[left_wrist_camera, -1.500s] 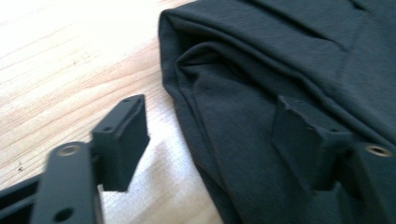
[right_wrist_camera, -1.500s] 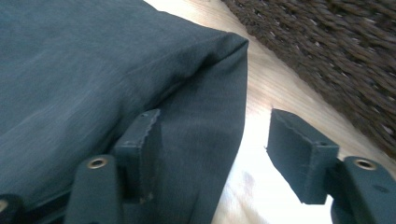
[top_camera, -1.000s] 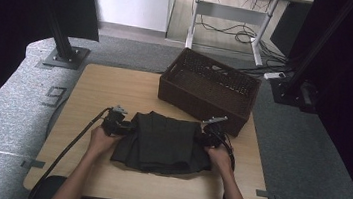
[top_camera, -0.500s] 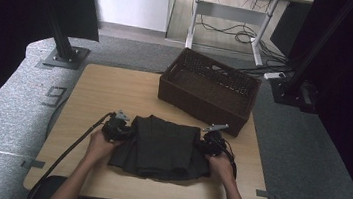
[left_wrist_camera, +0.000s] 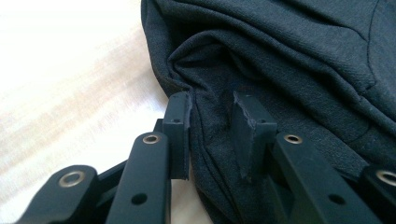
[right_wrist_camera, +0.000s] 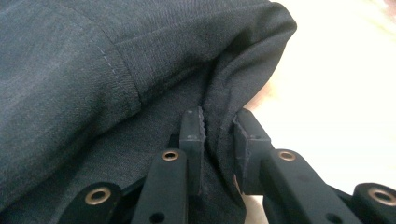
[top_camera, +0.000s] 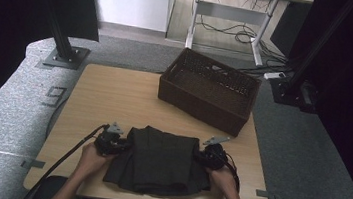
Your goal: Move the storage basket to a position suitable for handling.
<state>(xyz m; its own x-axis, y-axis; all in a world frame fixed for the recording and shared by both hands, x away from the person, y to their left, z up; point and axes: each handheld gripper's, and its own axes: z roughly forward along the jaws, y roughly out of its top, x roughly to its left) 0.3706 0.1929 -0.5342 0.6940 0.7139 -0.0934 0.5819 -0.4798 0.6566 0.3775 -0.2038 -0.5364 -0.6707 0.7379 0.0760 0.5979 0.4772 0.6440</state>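
A folded dark charcoal fabric garment [top_camera: 161, 160] lies on the near part of the light wooden surface [top_camera: 109, 97], between the person's two hands. The left tool [top_camera: 118, 144] sits at the garment's left edge, and in the left gripper view its jaws are clamped on a bunched fold of the cloth [left_wrist_camera: 212, 126], which puckers between the pads [left_wrist_camera: 180, 112]; those jaws have just been closing. The right tool [top_camera: 204, 158] sits at the garment's right edge, and the right gripper view shows its jaws pinched tight on a ridge of the same fabric [right_wrist_camera: 219, 126], the serrated pads [right_wrist_camera: 193, 126] pressing it from both sides. Beyond the garment, towards the far right of the surface, stands a dark brown woven rectangular basket [top_camera: 209, 90], well apart from the cloth.
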